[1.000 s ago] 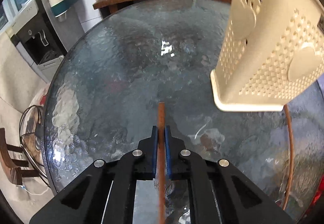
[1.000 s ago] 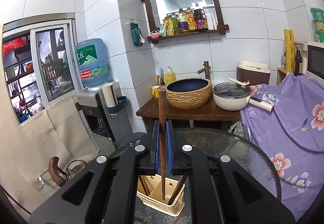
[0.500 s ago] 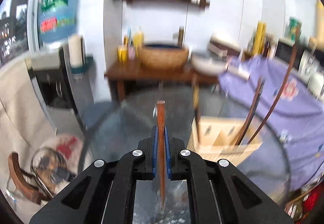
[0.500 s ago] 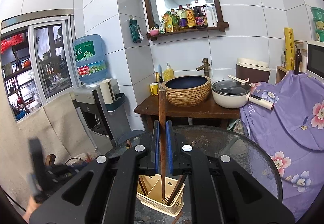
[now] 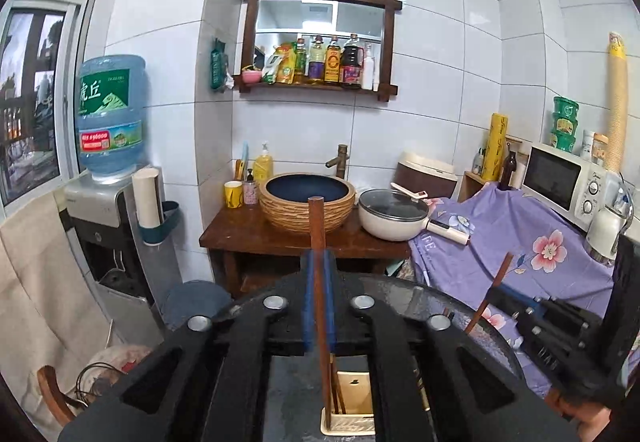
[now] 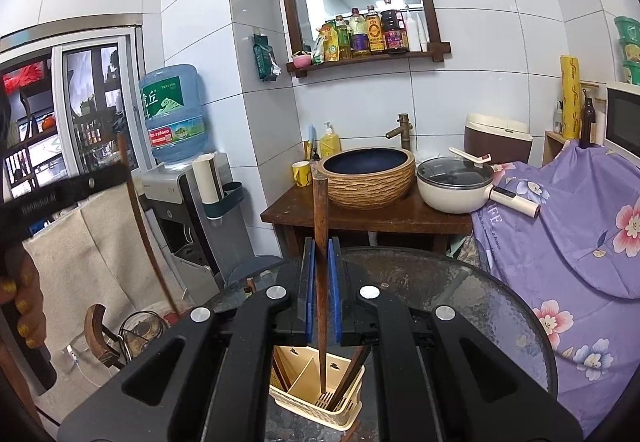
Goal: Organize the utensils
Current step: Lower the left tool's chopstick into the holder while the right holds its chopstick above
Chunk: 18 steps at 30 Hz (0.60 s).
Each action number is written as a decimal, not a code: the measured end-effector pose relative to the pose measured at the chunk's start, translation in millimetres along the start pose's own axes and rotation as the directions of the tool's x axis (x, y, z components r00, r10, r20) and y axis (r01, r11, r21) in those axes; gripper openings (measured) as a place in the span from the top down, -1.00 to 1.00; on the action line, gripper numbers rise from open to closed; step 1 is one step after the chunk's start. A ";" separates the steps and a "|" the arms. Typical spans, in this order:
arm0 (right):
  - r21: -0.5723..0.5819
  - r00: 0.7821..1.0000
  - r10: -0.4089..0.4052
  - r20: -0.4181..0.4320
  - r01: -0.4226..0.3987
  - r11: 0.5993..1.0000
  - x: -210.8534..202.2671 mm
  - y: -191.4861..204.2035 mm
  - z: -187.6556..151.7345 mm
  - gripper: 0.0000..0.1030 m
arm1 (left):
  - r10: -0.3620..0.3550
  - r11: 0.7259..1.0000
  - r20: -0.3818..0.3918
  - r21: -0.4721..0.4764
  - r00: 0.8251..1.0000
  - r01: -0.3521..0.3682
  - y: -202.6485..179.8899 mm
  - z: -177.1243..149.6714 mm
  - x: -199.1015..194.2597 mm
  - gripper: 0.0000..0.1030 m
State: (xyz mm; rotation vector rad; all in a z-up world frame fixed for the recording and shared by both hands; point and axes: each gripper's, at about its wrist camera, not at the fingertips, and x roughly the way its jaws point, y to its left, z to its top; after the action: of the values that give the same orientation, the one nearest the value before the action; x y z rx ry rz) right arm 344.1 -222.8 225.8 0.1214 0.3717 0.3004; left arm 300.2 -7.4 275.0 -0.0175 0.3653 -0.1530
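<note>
My left gripper [image 5: 318, 298] has its blue-padded fingers [image 5: 307, 298] pressed flat on a thin, dark brown wooden chopstick [image 5: 319, 282]. The stick stands almost upright, its square top above the fingers at 12 o'clock and its lower end down in the caddy [image 5: 348, 424] at 6 o'clock, next to other sticks that stand there.

My right gripper [image 6: 321, 294] shows a small gap on each side of a second chopstick [image 6: 320, 262], so the fingers [image 6: 307, 294] look narrow around it; I cannot tell if they press it. This stick is straight and tapered, thick at the top, and its thin tip reaches into the middle compartment of the caddy [image 6: 320, 408]. The caddy is cream plastic, rectangular, with a slotted floor and a diagonal divider. More dark utensils lean in the compartments at its left and right.

The caddy stands on a round desk [image 6: 460, 306] of textured dark glass. Behind the desk, at 12 o'clock, a woven round basin [image 6: 368, 178] sits on a wooden stand, and a cream pot [image 6: 456, 186] with a glass lid is just beside it at 1 o'clock. A purple flowered cloth [image 6: 560, 226] hangs at 3 o'clock.
</note>
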 end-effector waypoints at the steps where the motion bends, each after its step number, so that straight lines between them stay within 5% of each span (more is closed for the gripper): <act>1: -0.003 1.000 0.001 -0.005 -0.001 1.000 1.2 0.4 -1.3 0.86 | -0.002 1.000 0.003 0.010 1.000 0.002 -5.1 1.8 -1.1 1.00; 12: -0.029 0.998 0.001 -0.056 -0.002 1.000 13.9 2.2 -22.6 0.86 | -0.065 0.998 -0.065 0.015 0.996 0.066 -22.5 -41.6 28.0 0.92; 13: -0.026 0.998 0.002 -0.061 -0.003 1.000 15.4 1.7 -25.7 0.86 | -0.067 0.998 -0.069 0.007 0.995 0.067 -18.4 -55.0 29.8 0.46; 14: -0.026 0.997 0.004 -0.072 -0.005 1.000 19.3 0.7 -31.4 0.86 | -0.061 0.998 -0.075 0.006 0.995 0.062 -14.0 -69.5 32.3 -0.47; 15: -0.022 0.996 0.003 -0.085 -0.005 1.000 23.8 -0.3 -36.9 0.86 | -0.035 0.999 -0.064 -0.006 0.997 0.035 -6.7 -90.1 34.1 -0.78; 18: 0.007 0.989 0.021 -0.148 -0.020 1.000 42.8 -4.0 -54.2 0.86 | -0.030 0.998 -0.103 -0.050 0.994 0.025 12.2 -154.8 41.4 -0.71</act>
State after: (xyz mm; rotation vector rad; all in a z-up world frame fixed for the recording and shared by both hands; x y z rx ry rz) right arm 362.9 -209.9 160.5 0.1084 0.5184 0.3296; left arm 284.8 0.0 115.2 -0.0626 0.4724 -0.1731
